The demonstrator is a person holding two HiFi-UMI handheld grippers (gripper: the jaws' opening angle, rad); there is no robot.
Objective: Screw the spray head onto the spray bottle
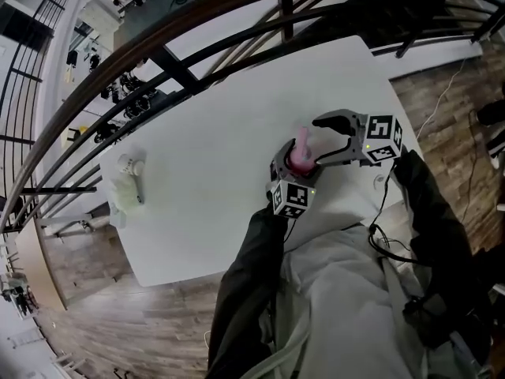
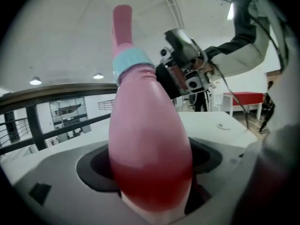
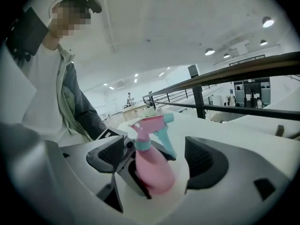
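So the pink spray bottle [image 1: 298,159] stands near the front edge of the white table [image 1: 221,133]. The spray head [image 3: 150,122] already sits on top, teal trigger and all. I can't tell how far down the teal collar [image 2: 131,63] is threaded.

The left gripper [image 1: 293,164] has its tongs clamped round the fat lower body of the bottle. That's a wide grip because the bottle is wide. The right gripper [image 1: 317,142] hangs just beside the spray head with its tongs spread wide and touching nothing.

My guess is the step here is tightening. Bring the right tongs onto the collar, not the trigger or nozzle, because those just swing round. Keep the left clamp firm and low so the bottle doesn't spin or tip. Twist in short bites and re-grip each time, keeping the head straight on the neck so it doesn't cross-thread.

A whitish object [image 1: 129,178] lies well apart at the far left.
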